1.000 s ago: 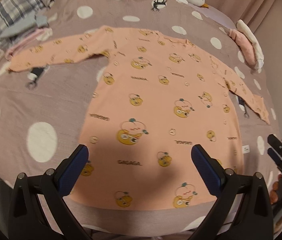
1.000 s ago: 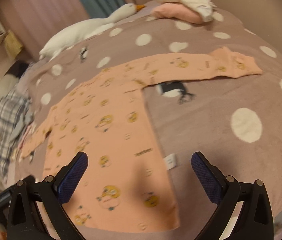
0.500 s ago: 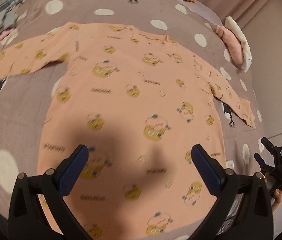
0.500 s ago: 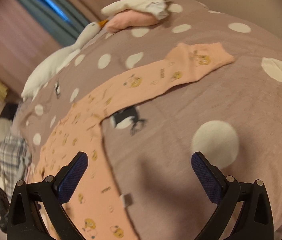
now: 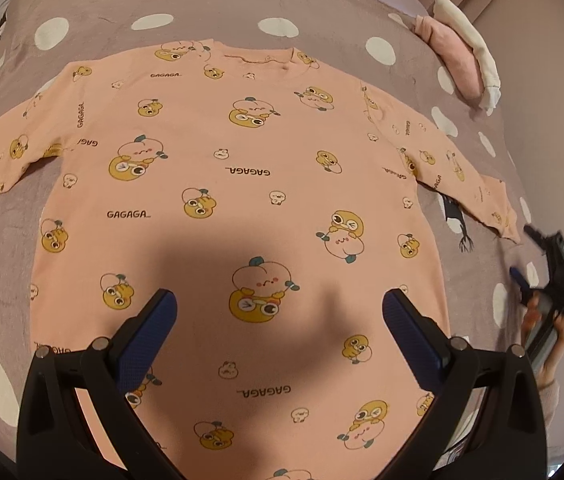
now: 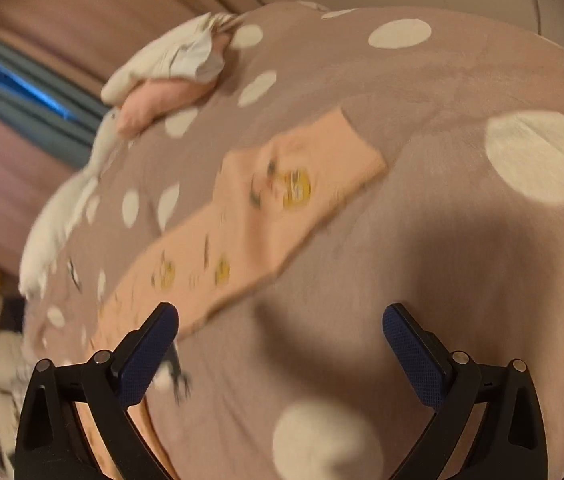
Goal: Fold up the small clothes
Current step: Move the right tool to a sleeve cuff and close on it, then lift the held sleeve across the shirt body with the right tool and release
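Both tools have pushed forward since a moment ago: the left tool now hangs over the shirt's lower middle, and the right tool has swung out toward the sleeve cuff at 12 o'clock, its view blurred. Each tool is spread wide, released, gripping nothing. A peach cartoon-print shirt lies flat on the dotted bed cover, 2 sleeves outstretched. Folded pink and white clothes sit at 2 o'clock.
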Motion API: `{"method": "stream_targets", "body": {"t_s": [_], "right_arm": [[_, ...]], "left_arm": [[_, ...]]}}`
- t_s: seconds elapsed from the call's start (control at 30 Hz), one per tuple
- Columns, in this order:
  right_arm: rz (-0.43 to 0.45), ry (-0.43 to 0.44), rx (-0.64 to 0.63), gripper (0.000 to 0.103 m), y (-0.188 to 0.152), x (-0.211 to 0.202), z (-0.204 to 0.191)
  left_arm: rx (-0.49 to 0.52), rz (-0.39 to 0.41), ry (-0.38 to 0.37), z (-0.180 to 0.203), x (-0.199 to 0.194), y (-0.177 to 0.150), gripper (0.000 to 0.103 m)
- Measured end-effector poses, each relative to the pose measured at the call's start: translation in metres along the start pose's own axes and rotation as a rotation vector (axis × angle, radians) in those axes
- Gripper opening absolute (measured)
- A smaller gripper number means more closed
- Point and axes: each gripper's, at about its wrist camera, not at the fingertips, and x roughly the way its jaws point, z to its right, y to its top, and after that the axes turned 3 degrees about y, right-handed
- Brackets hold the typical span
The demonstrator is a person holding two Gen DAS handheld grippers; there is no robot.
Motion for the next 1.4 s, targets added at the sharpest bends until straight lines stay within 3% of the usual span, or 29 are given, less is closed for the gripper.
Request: {"method": "stream_targets", "body": {"t_s": [0.27,0.33,0.4,0.6,0.73,0.87,0.97,1.2,1.4], "right_arm": [[0.077,0.100,0.089,0.102,0.041,0.022,0.012],[0.098,0.094,0.095,0.092,0.046,0.024,0.014],[0.125,0.086,0.119,0.066,0.050,0.027,0.021],[0.113,0.042,0.193,0.014,0.053,0.024,0.040],[0.120,0.036,0.164,0.010,0.055,0.011,0.035],[0.089,-0.025,0.142,0.009,0.061,0.013,0.025],[0.098,-0.015,0.047,0.009,0.063,0.005,-0.009],[0.091,0.100,-0.261,0.009,0.058,-0.012,-0.150],[0.049,0.196,-0.495,0.009,0.018,-0.003,-0.277]], "left_arm": [[0.015,-0.005,0.031,0.008,0.006,0.005,0.103],[0.016,-0.008,0.036,0.008,0.007,0.004,0.103],[0.017,-0.014,0.042,0.008,0.009,0.004,0.103],[0.014,-0.012,0.044,0.006,0.008,0.005,0.103],[0.010,-0.003,0.057,0.002,0.007,0.005,0.103],[-0.012,0.010,0.051,-0.008,0.001,0.004,0.103],[-0.026,0.029,0.048,-0.018,-0.008,0.002,0.103],[-0.090,0.064,0.037,-0.051,-0.028,-0.007,0.103],[-0.179,0.093,0.036,-0.093,-0.045,-0.017,0.103]]}}
